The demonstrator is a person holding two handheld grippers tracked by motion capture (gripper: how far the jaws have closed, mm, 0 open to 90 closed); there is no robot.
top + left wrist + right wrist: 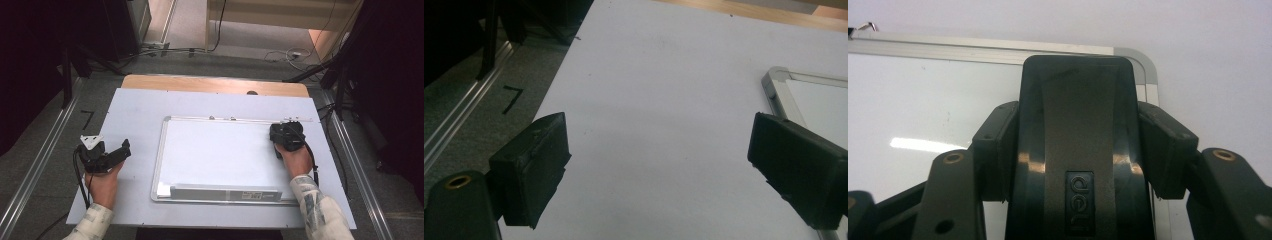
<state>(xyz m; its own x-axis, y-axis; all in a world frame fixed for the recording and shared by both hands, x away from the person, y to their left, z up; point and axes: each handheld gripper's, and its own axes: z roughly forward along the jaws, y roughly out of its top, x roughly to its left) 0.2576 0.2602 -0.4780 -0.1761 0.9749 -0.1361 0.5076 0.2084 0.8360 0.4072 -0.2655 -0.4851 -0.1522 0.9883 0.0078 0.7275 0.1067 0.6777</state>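
Black plastic, glossy and curved, sits clamped between the jaws of the right gripper [1078, 150]: a whiteboard eraser [1079, 145] with a small embossed brand plate near its lower end. In the right gripper view the two pads press on its flanks, one on each side, so the grip is closed on the eraser's body. The eraser's far end reaches to the top rail of the whiteboard [923, 100], close to the board's rounded corner, and the white writing surface shows to its left. Whether the eraser's underside actually touches the board I cannot tell from this angle; it looks very close.

From the high view, the right gripper [287, 136] is at the far right corner of the whiteboard [215, 150], with the right hand [295, 160] behind it. The board lies flat on the pale sheet covering the table [140, 110], its pen tray [225, 192] along the near edge.

The left gripper [125, 148] rests well to the left of the board, over the bare sheet, held in the left hand [102, 185]. In the left gripper view its jaws stand wide apart with nothing between them, only the pale sheet [659, 100] and the board's near-left corner [776, 82] off to the right.
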